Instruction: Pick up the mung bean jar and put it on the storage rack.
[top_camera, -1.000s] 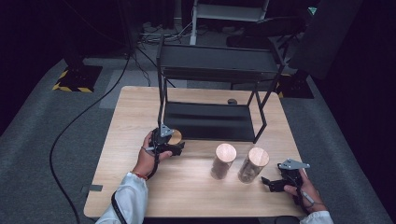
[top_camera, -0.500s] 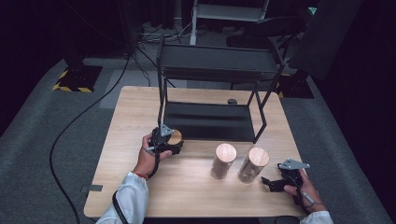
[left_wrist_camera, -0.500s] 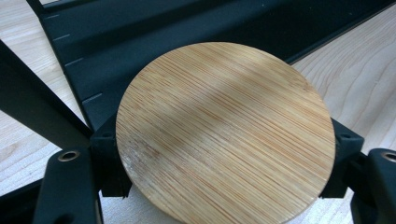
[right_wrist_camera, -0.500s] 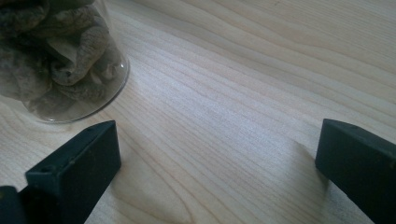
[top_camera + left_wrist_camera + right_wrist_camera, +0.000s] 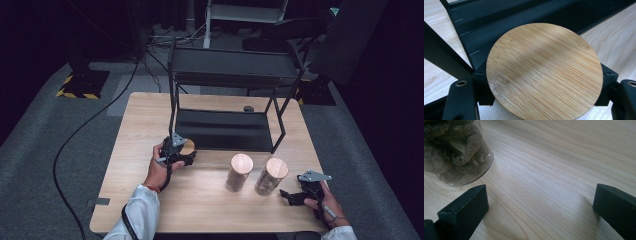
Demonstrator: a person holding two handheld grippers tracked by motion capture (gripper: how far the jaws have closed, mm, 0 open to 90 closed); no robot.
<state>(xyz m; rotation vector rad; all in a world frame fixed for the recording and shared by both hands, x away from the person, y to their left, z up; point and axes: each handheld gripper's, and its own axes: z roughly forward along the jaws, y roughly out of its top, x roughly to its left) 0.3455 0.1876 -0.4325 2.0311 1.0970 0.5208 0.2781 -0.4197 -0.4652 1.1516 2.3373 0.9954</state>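
Observation:
My left gripper stands at the rack's front left corner, shut on a jar with a round bamboo lid. In the left gripper view the black pads press on both sides of that lid. Two more glass jars with bamboo lids stand upright side by side on the wooden table. My right gripper rests low at the front right, open, with bare table between its jaws. The nearer jar's glass base, holding brown dried pieces, is just left of it.
A black two-level metal rack stands at the back middle of the table, its upper shelf overhanging the lower one. A small dark object lies behind it. A cable runs across the grey floor at the left.

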